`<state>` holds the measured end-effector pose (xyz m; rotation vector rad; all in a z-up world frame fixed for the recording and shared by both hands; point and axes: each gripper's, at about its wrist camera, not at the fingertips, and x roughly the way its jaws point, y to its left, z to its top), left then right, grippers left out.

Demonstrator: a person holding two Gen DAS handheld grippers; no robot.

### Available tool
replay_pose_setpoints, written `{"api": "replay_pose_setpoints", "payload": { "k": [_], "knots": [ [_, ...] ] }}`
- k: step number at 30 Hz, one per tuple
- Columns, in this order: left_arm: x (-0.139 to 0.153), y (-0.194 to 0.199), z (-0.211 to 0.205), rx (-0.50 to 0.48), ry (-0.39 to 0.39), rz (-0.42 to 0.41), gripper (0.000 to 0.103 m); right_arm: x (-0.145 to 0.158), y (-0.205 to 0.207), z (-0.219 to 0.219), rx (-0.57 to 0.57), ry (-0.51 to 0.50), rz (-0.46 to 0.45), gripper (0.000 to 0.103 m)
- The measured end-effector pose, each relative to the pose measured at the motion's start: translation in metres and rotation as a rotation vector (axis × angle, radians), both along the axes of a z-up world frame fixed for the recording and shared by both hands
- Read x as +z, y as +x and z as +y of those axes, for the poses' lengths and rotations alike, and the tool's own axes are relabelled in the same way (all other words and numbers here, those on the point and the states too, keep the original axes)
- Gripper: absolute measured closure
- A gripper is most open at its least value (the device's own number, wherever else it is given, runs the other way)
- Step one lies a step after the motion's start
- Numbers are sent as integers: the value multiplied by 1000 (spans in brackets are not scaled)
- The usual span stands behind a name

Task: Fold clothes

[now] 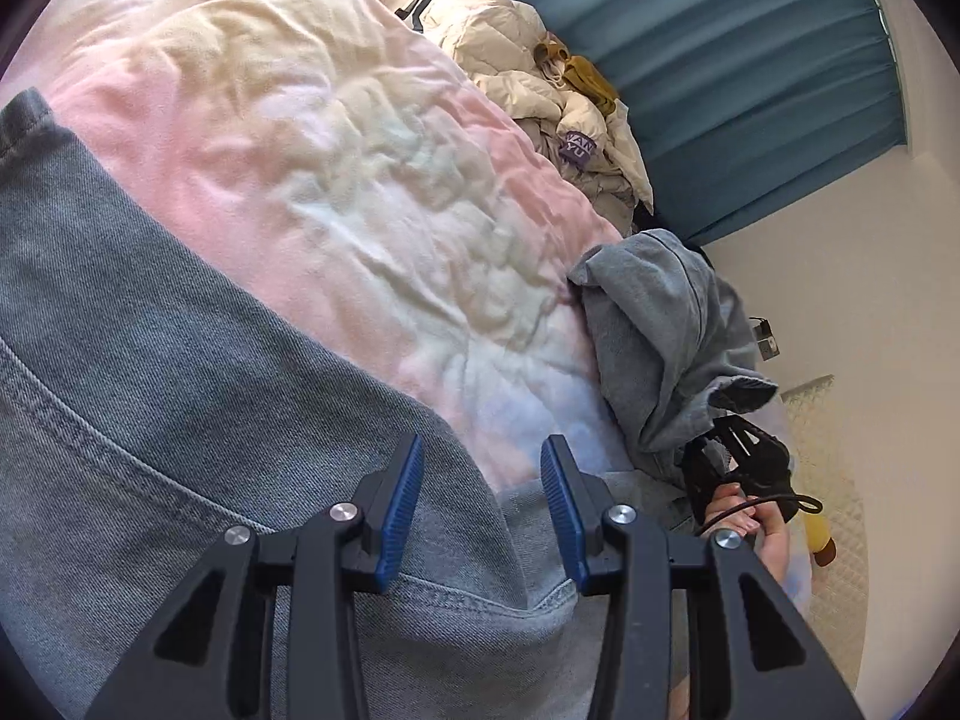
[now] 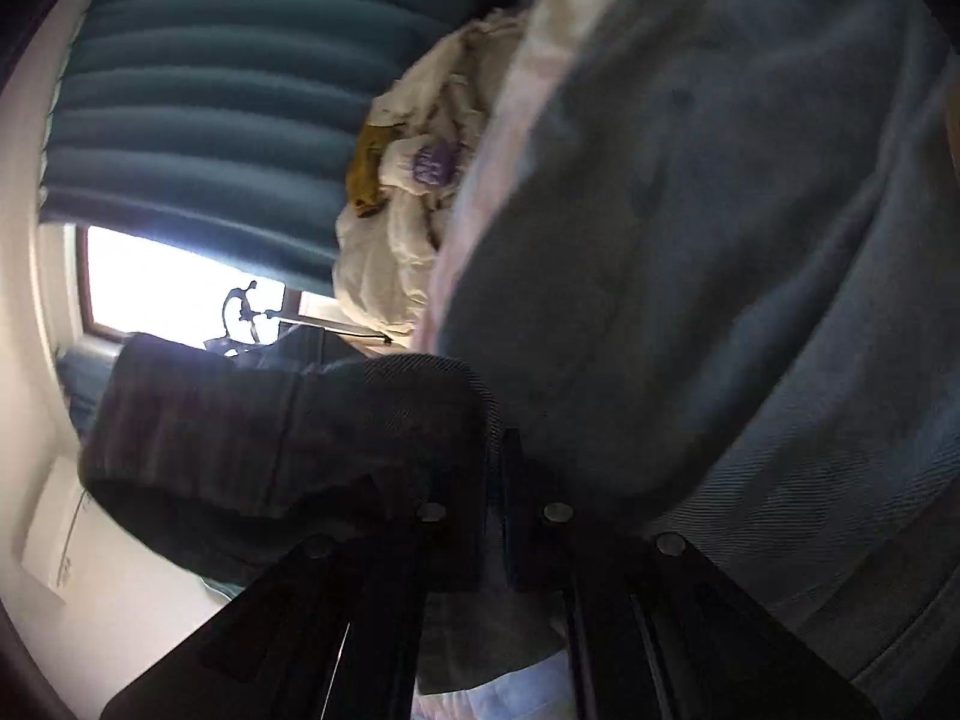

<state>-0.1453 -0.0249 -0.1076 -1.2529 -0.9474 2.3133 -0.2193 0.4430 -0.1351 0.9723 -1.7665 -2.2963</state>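
Handling note: jeans (image 1: 150,360) read as thick denim; judged heavy, limp, not slippery, not fragile.

Left wrist view
- Jeans position: spread across the pastel bed cover (image 1: 336,168), filling the lower left; a curved double-stitched seam runs through the cloth.
- Left gripper (image 1: 480,516): blue pads stand apart, nothing between them; it hangs just above the denim near a stitched hem edge.
- Far end of jeans: 1 bunched part (image 1: 660,348) is lifted off the cover at the right.
- Right gripper (image 1: 738,456): dark, partly hidden by the cloth; a hand (image 1: 750,531) holds its handle. Jaw state cannot be told from here.
- Background: cream jacket (image 1: 540,60) heaped at the bed's far side, teal curtain (image 1: 750,60) behind.

Right wrist view
- Picture quality: blurred and dark.
- Right gripper (image 2: 498,480): fingers pressed together, pinching a fold of denim (image 2: 288,432) that drapes over to the left.
- Rest of jeans (image 2: 720,270): fills the right side, lying over the cover.

Judgement
- Grip points: hems, waistband and seams, where layers are doubled and stiff enough to stay pinched.
- Risk: a lifted leg sags under its own weight; a thin single-layer pinch may slip.
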Motion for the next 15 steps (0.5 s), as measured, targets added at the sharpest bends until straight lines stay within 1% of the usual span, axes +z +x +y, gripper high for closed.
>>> {"api": "replay_pose_setpoints", "payload": {
  "k": [2, 3, 7, 11, 12, 13, 14, 15],
  "knots": [
    [1, -1, 2, -15, -3, 8, 62, -6, 3, -1, -15, -43, 22, 100],
    [2, -1, 3, -20, -4, 10, 62, 0, 3, -4, -8, -35, 48, 100],
    [11, -2, 2, -19, 5, 32, 62, 45, -3, -32, 91, 62, 176, 100],
    [32, -1, -7, -2, 22, 88, 62, 78, -2, -74, 219, 75, 281, 100],
    [39, -1, -11, 3, 9, 114, 62, 87, -4, -86, 254, 84, 299, 100],
    [49, 0, -15, 16, -38, 141, 62, 97, -6, -100, 290, 97, 316, 100],
    [61, 2, -21, 39, -109, 171, 62, 107, -8, -113, 325, 110, 332, 100],
    [71, 6, -32, 69, -127, 203, 62, 118, -10, -128, 356, 127, 350, 100]
  ]
}}
